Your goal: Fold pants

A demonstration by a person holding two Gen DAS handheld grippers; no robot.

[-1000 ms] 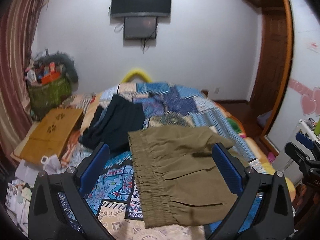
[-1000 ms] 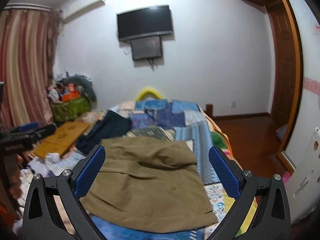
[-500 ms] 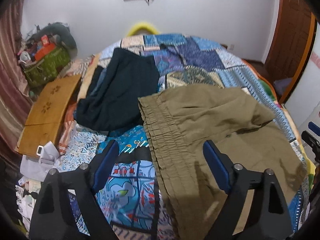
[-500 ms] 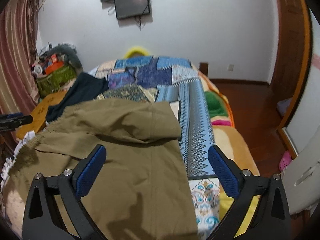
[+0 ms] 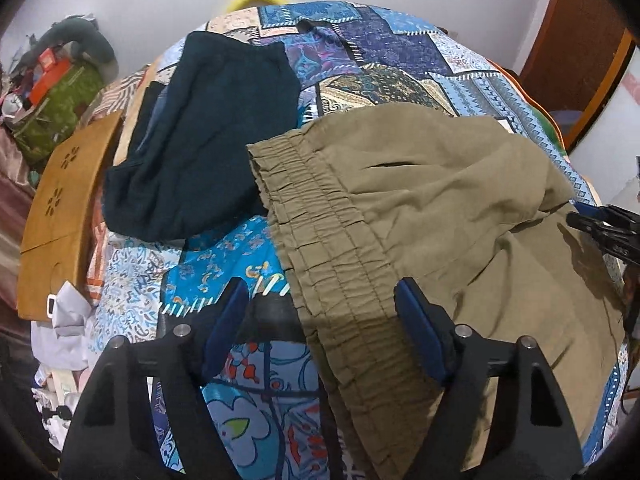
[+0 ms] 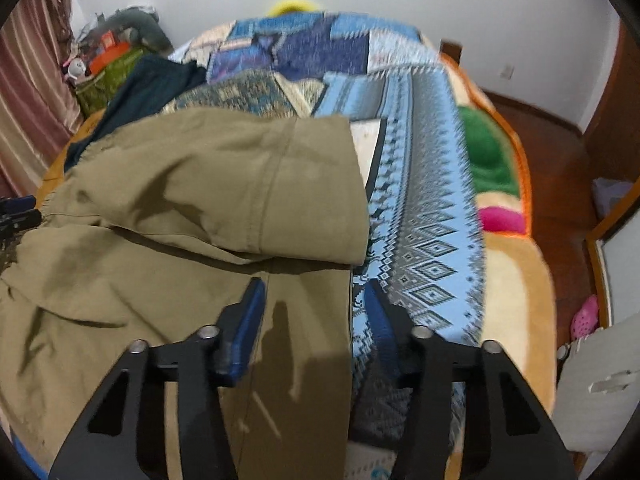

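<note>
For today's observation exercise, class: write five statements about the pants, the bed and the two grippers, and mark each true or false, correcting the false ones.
1. The olive pants lie on a patchwork quilt. True.
2. The left gripper is shut on the waistband. False: it is open, its jaws on either side of the waistband.
3. A dark garment lies beside the waistband. True.
4. The pants are spread flat, with nothing folded. False: one part is already folded over the rest.
5. The right gripper is open over the pants' right edge. True.
</note>
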